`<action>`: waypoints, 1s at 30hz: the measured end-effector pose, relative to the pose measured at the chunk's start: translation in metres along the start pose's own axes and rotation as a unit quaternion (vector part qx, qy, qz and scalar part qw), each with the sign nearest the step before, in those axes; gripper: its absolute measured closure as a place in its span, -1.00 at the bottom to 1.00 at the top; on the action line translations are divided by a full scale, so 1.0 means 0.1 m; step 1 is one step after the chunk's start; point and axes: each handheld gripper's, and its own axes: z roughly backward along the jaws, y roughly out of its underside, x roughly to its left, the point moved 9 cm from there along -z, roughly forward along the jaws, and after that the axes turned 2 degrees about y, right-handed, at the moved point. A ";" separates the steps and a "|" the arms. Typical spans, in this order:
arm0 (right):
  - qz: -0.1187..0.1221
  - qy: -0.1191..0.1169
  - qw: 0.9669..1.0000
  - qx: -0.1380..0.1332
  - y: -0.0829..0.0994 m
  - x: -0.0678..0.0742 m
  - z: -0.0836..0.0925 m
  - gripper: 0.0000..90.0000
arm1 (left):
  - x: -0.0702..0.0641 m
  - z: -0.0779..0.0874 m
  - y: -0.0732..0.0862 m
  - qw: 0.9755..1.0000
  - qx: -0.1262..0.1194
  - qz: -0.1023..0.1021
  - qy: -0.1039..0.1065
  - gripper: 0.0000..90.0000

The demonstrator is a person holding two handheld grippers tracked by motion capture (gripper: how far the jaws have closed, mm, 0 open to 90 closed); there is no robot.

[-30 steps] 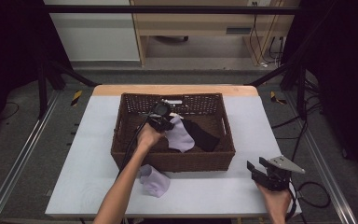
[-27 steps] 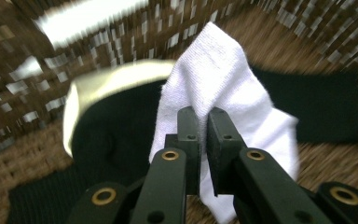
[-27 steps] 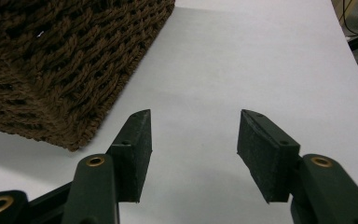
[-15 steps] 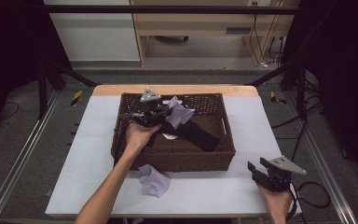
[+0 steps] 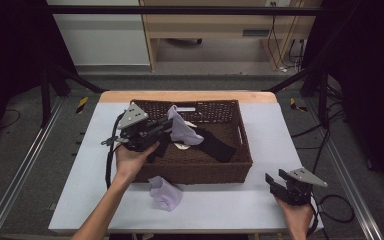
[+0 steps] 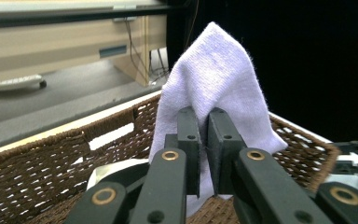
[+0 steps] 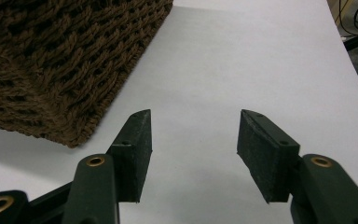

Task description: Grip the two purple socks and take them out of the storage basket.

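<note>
A: Your left gripper (image 5: pixel 166 126) is clamped on the lilac sock (image 6: pixel 214 88), holding it up over the left part of the basket (image 5: pixel 240 150). In the left gripper view the jaws pinch the cloth near its lower middle, and the bottom end of the sock drops out of sight behind them.

B: And the right gripper (image 7: pixel 193 149)?

A: Its jaws stand apart with only the white table (image 7: pixel 261 60) between them, near the basket's near right corner. Your hand is partly cut off at the near edge in the high view.

B: Anything else in the basket?

A: A black cloth (image 5: pixel 217 145) lies across the bottom, with something pale (image 5: pixel 182 145) half hidden under the sock; you can't make out what. A second lilac sock (image 5: pixel 165 192) sits crumpled on the table just in front of the basket.
</note>
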 end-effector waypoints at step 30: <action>0.002 0.001 1.000 0.001 0.01 0.01 0.00 0.01 | -0.64 0.72 0.37 0.998 -0.014 -0.034 0.054 0.85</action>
